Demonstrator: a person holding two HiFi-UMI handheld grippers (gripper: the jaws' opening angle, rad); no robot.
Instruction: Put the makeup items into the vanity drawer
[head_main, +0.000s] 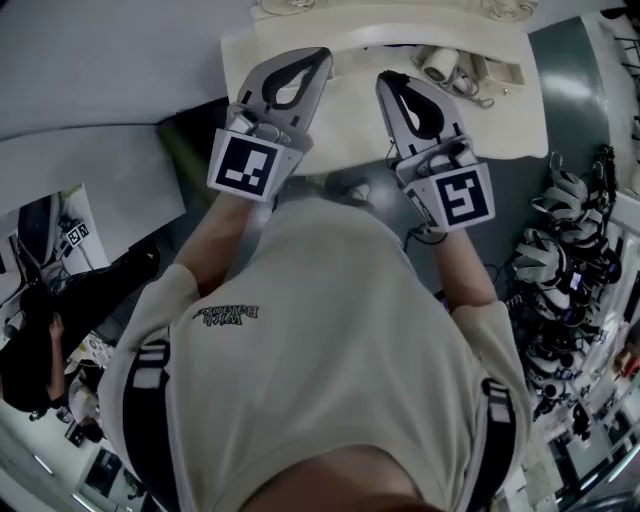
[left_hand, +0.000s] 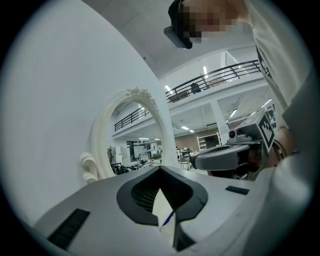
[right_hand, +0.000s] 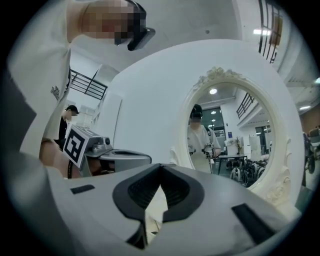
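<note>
A white vanity top (head_main: 345, 135) lies in front of me in the head view. Several small makeup items (head_main: 450, 66) sit in a cluster at its back right. My left gripper (head_main: 322, 52) hovers over the left half of the top, jaws closed together and empty. Over the middle, just left of the makeup items, my right gripper (head_main: 384, 78) is also shut on nothing. In the left gripper view the left gripper (left_hand: 160, 168) points at the oval mirror (left_hand: 102, 142). The right gripper (right_hand: 161, 168) faces the same mirror (right_hand: 235, 135). No drawer shows in any view.
The mirror's base (head_main: 290, 6) stands at the vanity's back edge against a grey wall. A rack of helmets and gear (head_main: 560, 250) crowds the right side. A person in black (head_main: 40, 350) is at the lower left. Dark floor surrounds the vanity.
</note>
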